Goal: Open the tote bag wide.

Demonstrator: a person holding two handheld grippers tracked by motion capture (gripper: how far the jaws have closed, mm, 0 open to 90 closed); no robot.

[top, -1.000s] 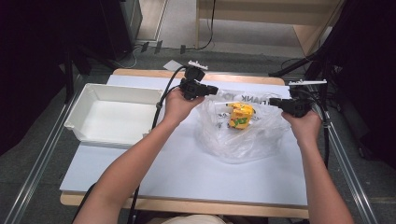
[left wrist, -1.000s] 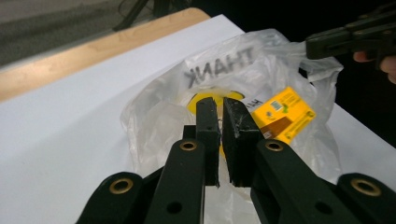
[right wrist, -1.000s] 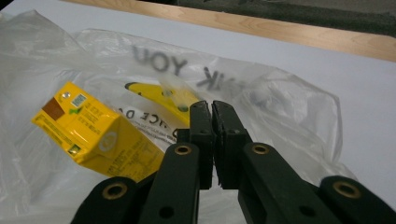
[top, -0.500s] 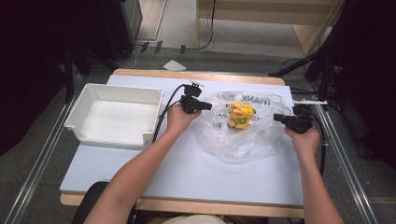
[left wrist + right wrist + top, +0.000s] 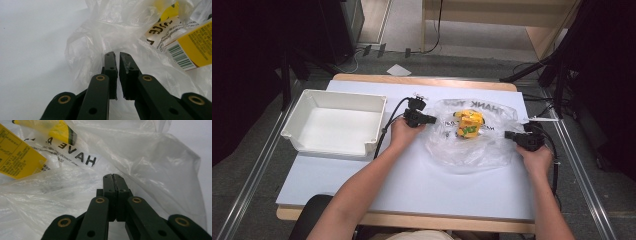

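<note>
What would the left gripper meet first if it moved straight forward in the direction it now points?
The left gripper would first meet the crumpled clear plastic bag right at its tips. The yellow package inside lies off to one side, probably out of that line.

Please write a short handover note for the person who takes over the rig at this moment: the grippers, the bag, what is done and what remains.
Left gripper: at the left edge of the clear plastic bag, jaws nearly together with a thin gap; whether film is pinched between them is unclear.
Right gripper: at the bag's right edge, jaws shut; a pinch of film cannot be confirmed.
The bag lies flat on the table, with the yellow packages inside.
The white tray stands to the left, nothing in it.
Done: both grippers are at the bag.
Left: probably open the bag and move the packages out.
</note>
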